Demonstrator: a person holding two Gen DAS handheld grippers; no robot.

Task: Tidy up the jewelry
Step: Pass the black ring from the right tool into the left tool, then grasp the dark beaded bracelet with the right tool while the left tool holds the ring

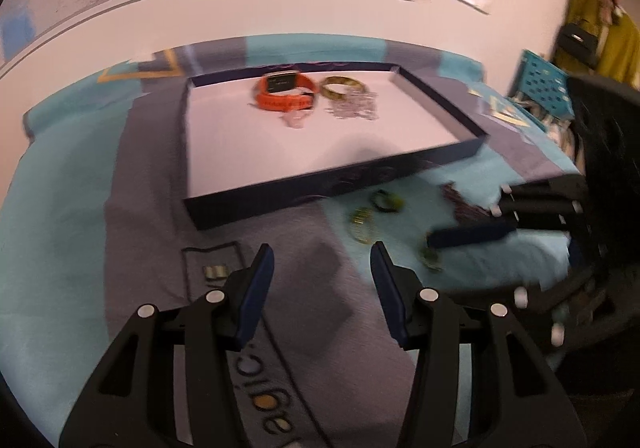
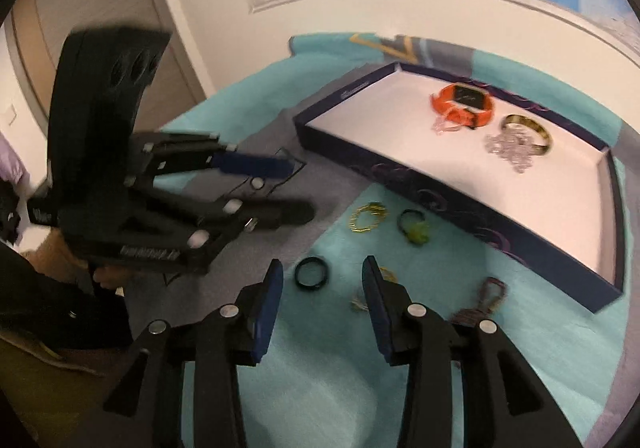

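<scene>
both grippers empty, jaws apart: right gripper (image 2: 322, 268) hovers above the black ring (image 2: 312, 273) on the teal cloth (image 2: 320, 388), likely lining up; left gripper (image 1: 322, 254) waits beside the tray (image 2: 560, 264) where the orange watch (image 2: 464, 103) sits.

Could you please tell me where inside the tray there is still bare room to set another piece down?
The tray floor is bare along its near wall and toward the left-hand end in the right wrist view. It is crowded at the far wall, where the orange watch, gold bangle and silver chain cluster.
</scene>
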